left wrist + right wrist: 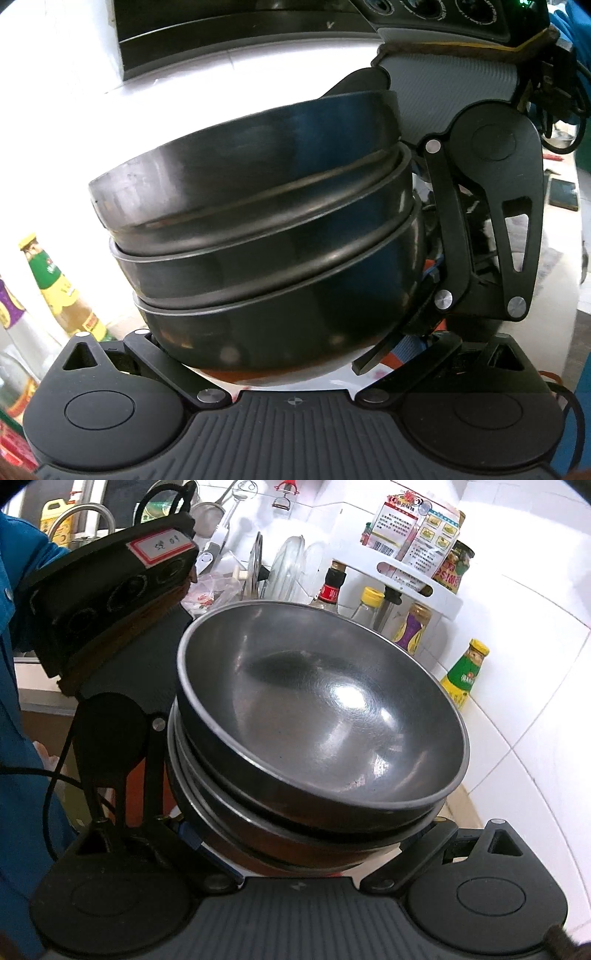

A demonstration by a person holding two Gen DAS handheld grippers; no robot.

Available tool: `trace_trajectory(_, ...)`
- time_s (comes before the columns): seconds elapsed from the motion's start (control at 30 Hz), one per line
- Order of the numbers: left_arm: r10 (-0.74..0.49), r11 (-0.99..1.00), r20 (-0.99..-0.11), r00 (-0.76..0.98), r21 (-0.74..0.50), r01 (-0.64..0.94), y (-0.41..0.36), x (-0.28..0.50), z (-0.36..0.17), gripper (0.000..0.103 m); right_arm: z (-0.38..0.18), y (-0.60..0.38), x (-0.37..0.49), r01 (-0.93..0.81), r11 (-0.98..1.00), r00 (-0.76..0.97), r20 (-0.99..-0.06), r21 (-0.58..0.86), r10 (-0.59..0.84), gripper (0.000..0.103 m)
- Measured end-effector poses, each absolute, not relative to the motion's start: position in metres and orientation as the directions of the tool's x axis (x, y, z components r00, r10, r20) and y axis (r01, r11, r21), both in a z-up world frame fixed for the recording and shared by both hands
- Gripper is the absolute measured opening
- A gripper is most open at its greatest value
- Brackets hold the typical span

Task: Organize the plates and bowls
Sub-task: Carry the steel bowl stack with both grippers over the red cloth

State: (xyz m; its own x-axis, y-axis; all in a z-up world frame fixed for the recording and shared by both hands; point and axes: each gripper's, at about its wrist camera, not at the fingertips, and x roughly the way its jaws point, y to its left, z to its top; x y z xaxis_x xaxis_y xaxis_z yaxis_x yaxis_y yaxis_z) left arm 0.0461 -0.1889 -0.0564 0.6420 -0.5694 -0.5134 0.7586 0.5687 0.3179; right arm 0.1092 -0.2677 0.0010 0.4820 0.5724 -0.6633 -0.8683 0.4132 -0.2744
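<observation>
Directly between hand-held grippers: bowl stack [266,236].

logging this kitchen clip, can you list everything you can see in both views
bowls: three, black, nested in a stack between the two grippers
bottle: one, yellow with green label, by the tiled wall
bottles: several, mixed colours, under the white shelf
shelf: one, white, holds a printed packet and a jar
glass lids: at least two, clear, upright in the rack behind the bowls
strainer: one, metal, hanging on the wall
tap: one, metal, far left
sleeve: blue, left edge
left gripper: black, at the stack's base
right gripper: black, at the stack's base
</observation>
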Motion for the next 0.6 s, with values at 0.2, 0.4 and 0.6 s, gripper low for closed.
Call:
trace_trajectory(0.2,-0.613,0.539,-0.489,0.620,0.314,0.781,-0.165,0.046,-0.070,0.103,-0.013,-0.247,0.094,-0.830,0.498,0.522,-0.668,-0.252,0.531,0.093)
trace_trajectory(0.4,-0.628,0.501,-0.510,0.587,0.313,0.807,-0.158,0.074,-0.097,0.103,-0.041,-0.233,0.081,-0.794,0.545,0.559,-0.679,-0.271,0.475,0.093)
trace_trajectory(0.6,-0.624,0.493,-0.525,0.579,0.310,0.813,-0.152,0.105,-0.120,0.102,-0.069,-0.226,0.084,-0.765,0.575,0.589,-0.677,-0.291,0.442,0.093)
